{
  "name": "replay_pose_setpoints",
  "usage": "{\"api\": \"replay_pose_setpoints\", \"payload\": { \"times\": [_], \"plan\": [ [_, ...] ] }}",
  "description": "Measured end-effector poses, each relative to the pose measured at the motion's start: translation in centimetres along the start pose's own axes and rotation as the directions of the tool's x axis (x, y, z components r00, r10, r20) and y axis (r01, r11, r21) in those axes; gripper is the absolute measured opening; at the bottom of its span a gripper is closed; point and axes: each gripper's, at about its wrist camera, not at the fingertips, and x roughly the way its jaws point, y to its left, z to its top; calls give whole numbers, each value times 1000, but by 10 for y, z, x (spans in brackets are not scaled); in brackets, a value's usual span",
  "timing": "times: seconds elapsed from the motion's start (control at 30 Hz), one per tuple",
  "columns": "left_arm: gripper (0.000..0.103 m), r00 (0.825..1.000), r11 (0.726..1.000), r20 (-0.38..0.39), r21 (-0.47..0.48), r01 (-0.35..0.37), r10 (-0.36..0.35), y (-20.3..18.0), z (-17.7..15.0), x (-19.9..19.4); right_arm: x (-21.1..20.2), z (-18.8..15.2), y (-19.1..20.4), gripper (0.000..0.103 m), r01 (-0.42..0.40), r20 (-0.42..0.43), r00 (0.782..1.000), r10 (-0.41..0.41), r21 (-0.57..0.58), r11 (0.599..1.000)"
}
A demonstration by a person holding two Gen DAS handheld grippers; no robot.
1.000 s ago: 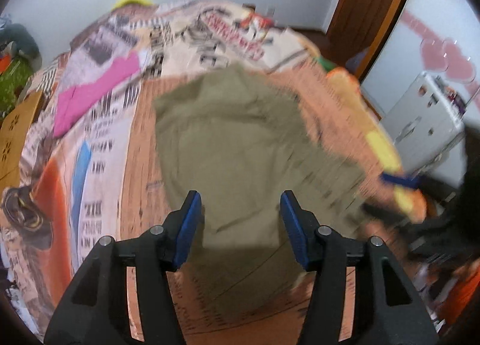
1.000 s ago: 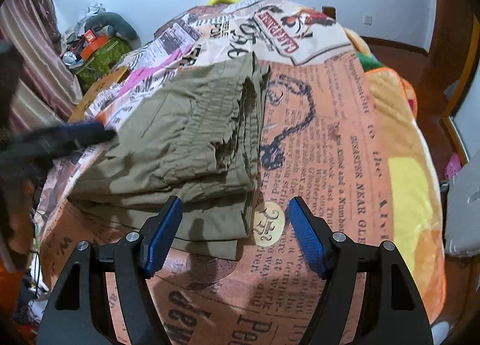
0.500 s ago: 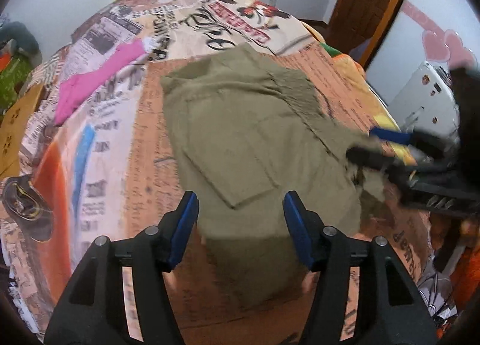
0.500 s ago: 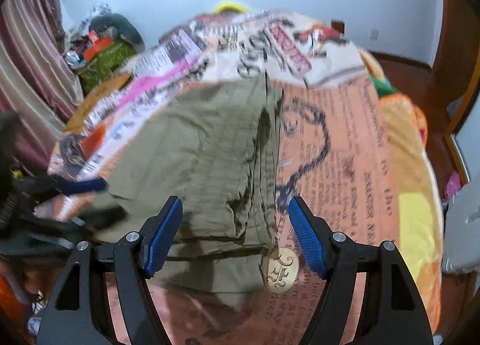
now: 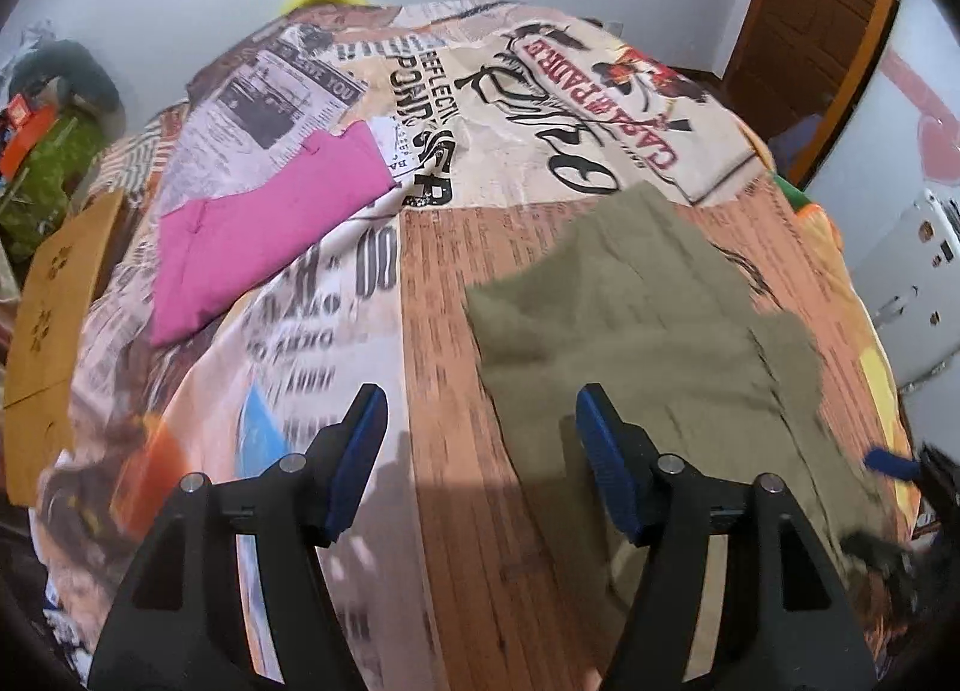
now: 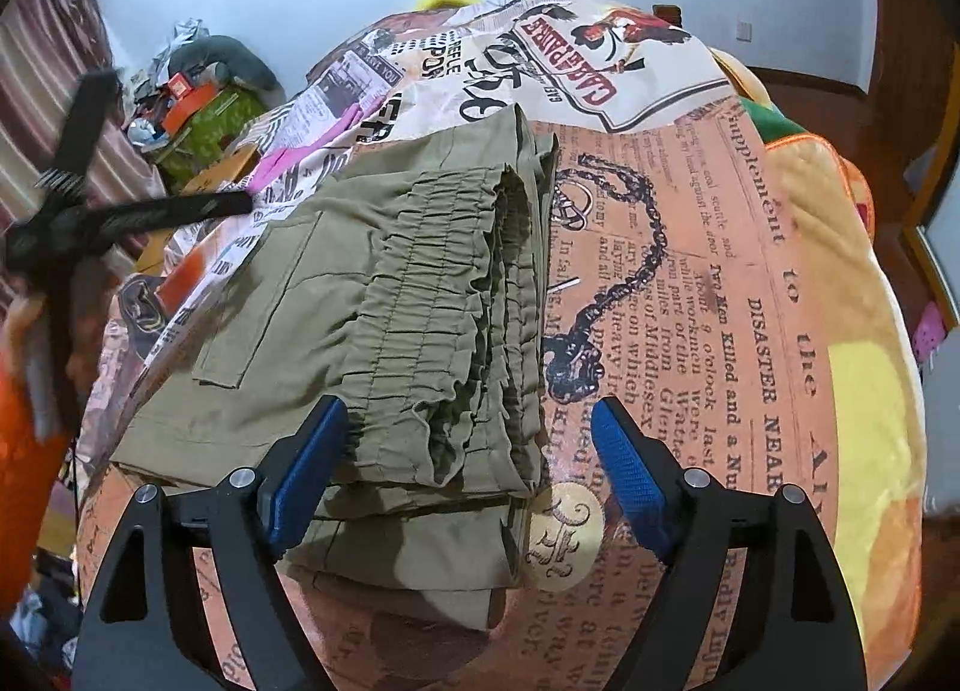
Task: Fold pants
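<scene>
Olive-green cotton pants (image 6: 384, 295), folded into a thick stack, are lying on a newspaper-print bedspread (image 6: 690, 283) — the gathered elastic waistband is sitting directly ahead of the right gripper (image 6: 468, 469) and running away from it. That gripper is pointing down at the near corner of the stack; its blue-padded jaws are opening, the corner is lying below the gap between them, and the pads are not pressing on the fabric. The printed gold medallion (image 6: 561, 532) is showing just ahead of its right finger. The left gripper (image 5: 477, 454) is hovering over bare bedspread beside the pants (image 5: 636, 331), which are lying ahead and to its right, their near edge passing under its right finger; its jaws are standing apart and holding nothing — whether that finger is touching the cloth cannot be told. A folded pink garment (image 5: 264, 223) is resting well ahead and to the left of the left gripper. From the right wrist view the left gripper (image 6: 150, 211) is appearing as a blurred dark shape far out to the left, beyond the stack.
</scene>
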Motion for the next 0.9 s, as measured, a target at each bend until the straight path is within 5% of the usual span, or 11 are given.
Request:
{"api": "replay_pose_setpoints", "payload": {
  "times": [0.27,0.43,0.57,0.73,0.9],
  "plan": [
    [65,996,1000,-85,21,3,-1,3,35,65,1,3,-5,81,-11,-7,1000,11,10,1000],
    [39,983,996,-162,-19,82,-84,4,43,101,2,6,-5,81,0,-5,1000,0,-1,1000],
    [31,988,997,-139,28,76,-71,-6,39,103,2,7,-5,81,-2,-13,1000,2,0,1000],
    [9,988,997,-132,10,79,-77,-1,38,95,1,10,-4,82,8,-12,1000,-8,-5,1000],
    [7,994,999,-106,-28,27,-30,14,26,76,-9,12,-1,82,22,13,1000,-22,-12,1000]
  ]
}}
